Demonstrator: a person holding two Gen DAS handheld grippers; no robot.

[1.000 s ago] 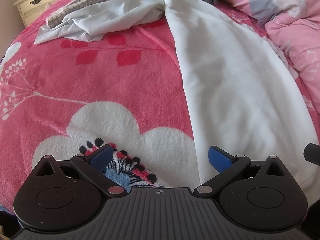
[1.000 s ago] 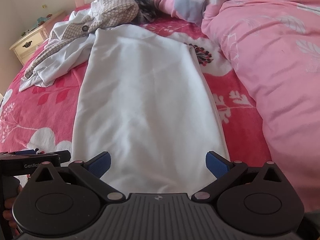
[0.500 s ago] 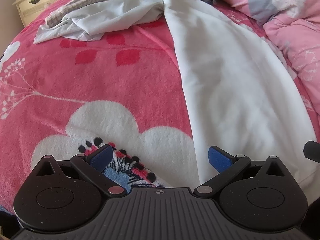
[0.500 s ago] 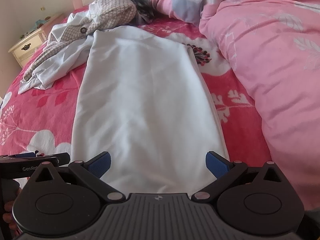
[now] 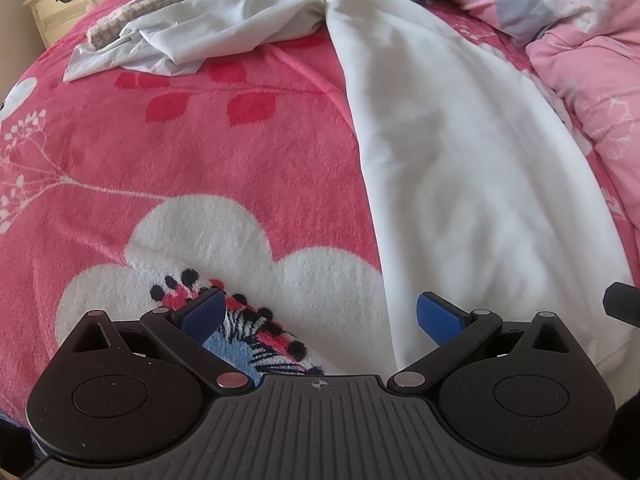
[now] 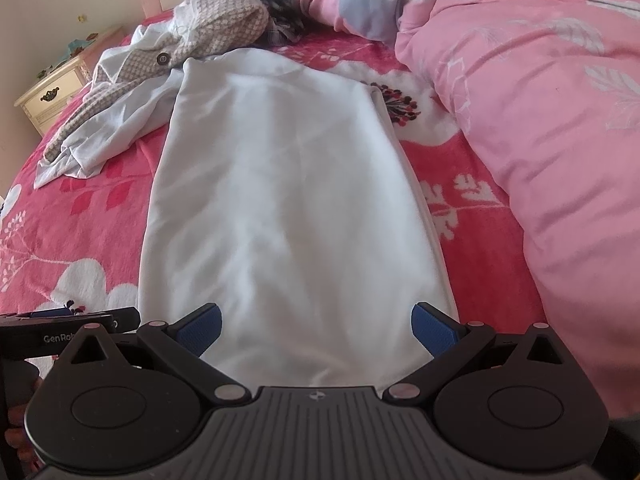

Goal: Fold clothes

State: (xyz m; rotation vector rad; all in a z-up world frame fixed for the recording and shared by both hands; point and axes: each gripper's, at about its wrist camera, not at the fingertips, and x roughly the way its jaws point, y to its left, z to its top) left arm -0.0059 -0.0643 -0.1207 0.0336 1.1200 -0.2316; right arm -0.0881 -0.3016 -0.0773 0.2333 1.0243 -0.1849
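A white garment (image 6: pixel 288 200) lies flat in a long strip on the pink floral blanket (image 5: pixel 180 152), running away from me. My right gripper (image 6: pixel 316 322) is open over its near end, fingers astride the cloth with nothing held. The same white garment (image 5: pixel 472 168) fills the right of the left wrist view. My left gripper (image 5: pixel 318 314) is open at its near left edge; the right blue pad (image 5: pixel 438 318) is over the cloth, the left one over the blanket. The left gripper's body (image 6: pixel 68 326) shows at the right view's left edge.
A heap of other clothes, a pale blue shirt (image 5: pixel 192 40) and a checked buttoned garment (image 6: pixel 224 24), lies at the far end. A pink duvet (image 6: pixel 540 120) rises along the right. A cream nightstand (image 6: pixel 52 96) stands past the bed's left side.
Both views have crept slightly forward and down over the garment's near end. Both grippers stay open; the cloth has not moved.
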